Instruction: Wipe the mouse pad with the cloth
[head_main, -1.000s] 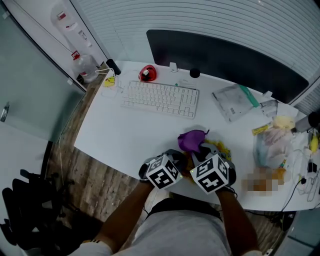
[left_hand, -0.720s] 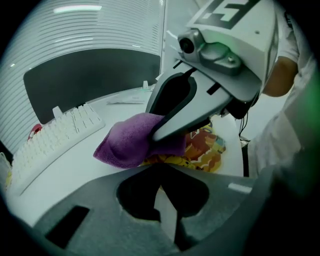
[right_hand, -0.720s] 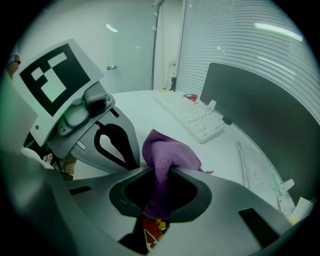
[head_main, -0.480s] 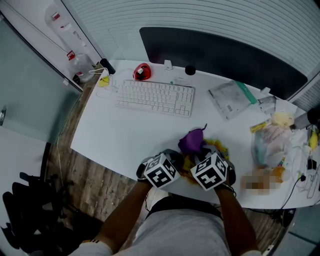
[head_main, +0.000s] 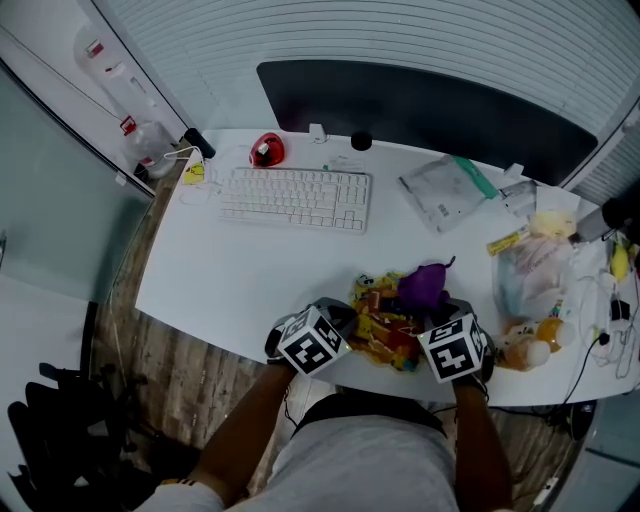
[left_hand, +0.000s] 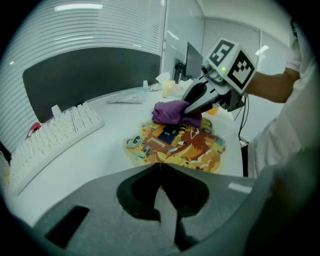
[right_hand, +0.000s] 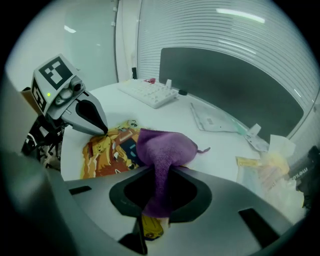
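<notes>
Right claw (right_hand: 159, 172) pinches the purple cloth (head_main: 421, 286), bunched on the right side of the colourful mouse pad (head_main: 380, 322) on the white table (head_main: 250, 270). Left claw (left_hand: 160, 165) is pressed together, tips at the pad's edge.

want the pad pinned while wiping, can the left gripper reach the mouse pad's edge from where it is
Probably yes: the left gripper, jaws shut, is right at the edge of the mouse pad, nothing between them.
</notes>
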